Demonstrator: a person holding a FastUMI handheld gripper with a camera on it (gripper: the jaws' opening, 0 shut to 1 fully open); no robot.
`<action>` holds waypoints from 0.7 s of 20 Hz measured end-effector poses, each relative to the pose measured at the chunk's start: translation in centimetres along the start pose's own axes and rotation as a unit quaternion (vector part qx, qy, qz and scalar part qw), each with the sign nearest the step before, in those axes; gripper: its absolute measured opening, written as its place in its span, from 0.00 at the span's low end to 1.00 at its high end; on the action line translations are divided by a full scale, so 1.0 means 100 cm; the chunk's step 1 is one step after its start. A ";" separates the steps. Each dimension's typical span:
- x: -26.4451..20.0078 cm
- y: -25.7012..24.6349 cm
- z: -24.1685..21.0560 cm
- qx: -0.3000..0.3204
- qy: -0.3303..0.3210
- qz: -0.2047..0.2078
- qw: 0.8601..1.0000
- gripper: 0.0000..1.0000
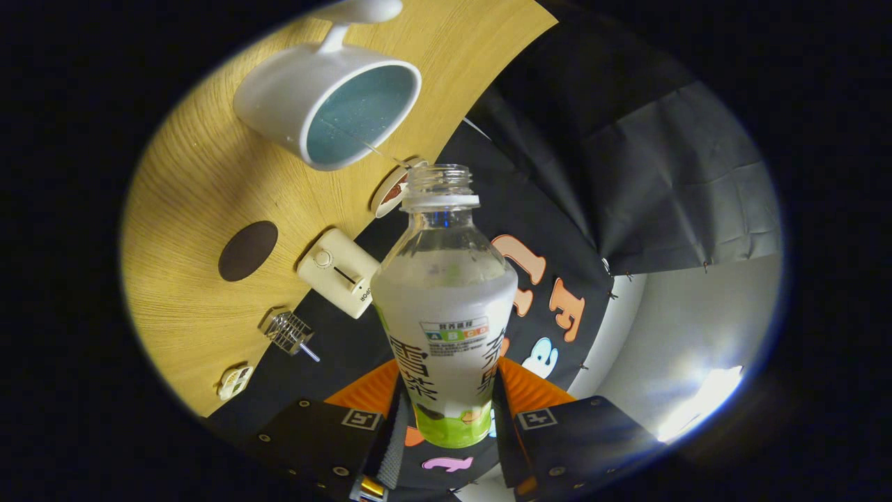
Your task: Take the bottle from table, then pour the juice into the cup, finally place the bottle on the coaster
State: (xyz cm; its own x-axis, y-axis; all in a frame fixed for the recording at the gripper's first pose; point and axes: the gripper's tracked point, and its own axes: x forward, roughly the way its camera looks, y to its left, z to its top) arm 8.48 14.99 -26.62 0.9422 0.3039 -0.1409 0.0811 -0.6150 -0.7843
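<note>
1. The table (202, 202) stretches from ten to twelve o'clock of the gripper (449, 411).
2. The bottle (446, 307), uncapped, sits pinched between both fingers, neck pointing to twelve o'clock.
3. The cup (327, 104) lies beyond, at eleven o'clock.
4. The coaster (247, 251) lies at ten o'clock, well apart.

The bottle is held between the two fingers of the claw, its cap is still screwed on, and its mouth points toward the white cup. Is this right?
One part is wrong: the cap is not on. In the gripper view the bottle has an open neck with bare threads. The rest holds: the claw grips it between its fingers, and the mouth points toward the white cup.
</note>
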 end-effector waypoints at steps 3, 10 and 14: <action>-0.001 0.001 0.000 0.001 -0.001 0.004 1.000 0.56; -0.005 0.032 0.010 0.080 0.004 0.063 0.995 0.56; -0.006 0.068 0.021 0.201 0.021 0.152 0.968 0.57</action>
State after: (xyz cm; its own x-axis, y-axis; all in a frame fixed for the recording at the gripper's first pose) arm 7.83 12.14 -33.16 0.9158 0.1191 -0.3835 -0.3261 -0.3369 -0.8833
